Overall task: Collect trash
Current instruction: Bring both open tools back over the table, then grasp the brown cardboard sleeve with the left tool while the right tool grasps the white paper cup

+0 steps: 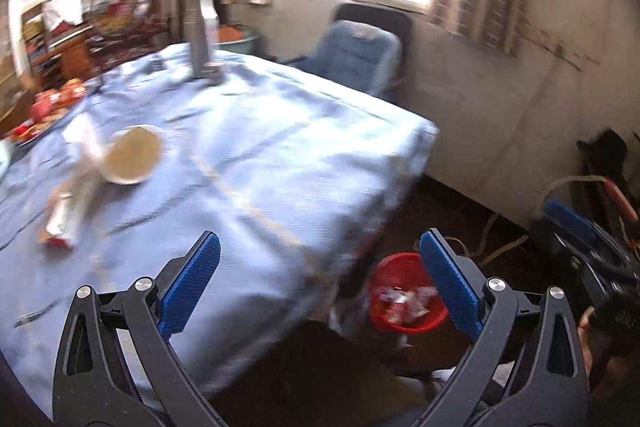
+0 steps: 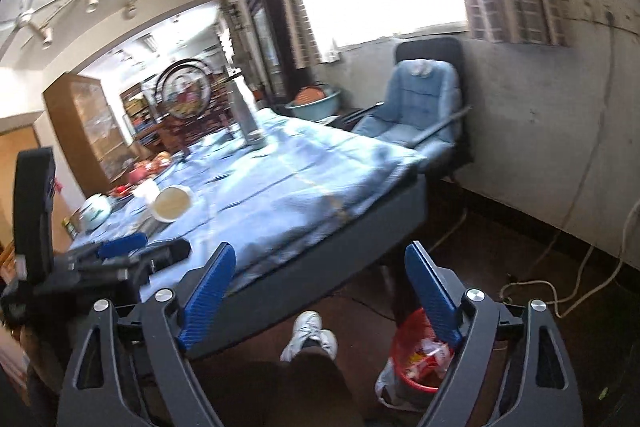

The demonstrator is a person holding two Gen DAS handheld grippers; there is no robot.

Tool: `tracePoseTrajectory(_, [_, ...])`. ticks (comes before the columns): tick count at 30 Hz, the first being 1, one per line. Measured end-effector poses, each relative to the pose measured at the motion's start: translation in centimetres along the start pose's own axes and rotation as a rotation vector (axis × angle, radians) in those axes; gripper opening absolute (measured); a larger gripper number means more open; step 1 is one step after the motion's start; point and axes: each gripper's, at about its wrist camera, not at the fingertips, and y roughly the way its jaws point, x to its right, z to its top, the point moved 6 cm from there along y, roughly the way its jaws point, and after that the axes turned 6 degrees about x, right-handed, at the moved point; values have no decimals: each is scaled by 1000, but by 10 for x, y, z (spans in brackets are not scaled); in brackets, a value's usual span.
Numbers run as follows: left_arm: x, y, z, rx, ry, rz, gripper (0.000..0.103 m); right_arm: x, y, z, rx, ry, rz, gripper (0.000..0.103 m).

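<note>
Your left gripper [image 1: 320, 267] is spread wide with nothing between its blue pads; your right gripper [image 2: 320, 275] is wide too, also empty. Beyond them, the table [image 1: 260, 155] under a blue cloth fills most of the view. On it — a tipped paper bowl [image 1: 134, 155] touching a crumpled white wrapper [image 1: 80, 143], and nearer, a red-and-silver wrapper [image 1: 62, 215]. On the floor beside the table's corner stands the red bin [image 1: 404, 311], trash already inside. Your shoe [image 2: 310, 335] is just left of it.

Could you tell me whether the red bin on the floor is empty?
No, the red bin beside the table already holds crumpled wrappers.
</note>
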Motion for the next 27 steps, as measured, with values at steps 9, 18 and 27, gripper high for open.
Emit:
tracePoseTrajectory(9, [-180,-17,26,-25,-180,274,96,-71,37,-6,-85,-66,125,86])
tracePoseTrajectory(18, [-302,33,1,-223,-402,279,96,-116,70,0,-123,-132,182,86])
tracePoseTrajectory(27, [-308,63,-15,-256,-395,184,92,-161,120,11,-189,-161,250,86])
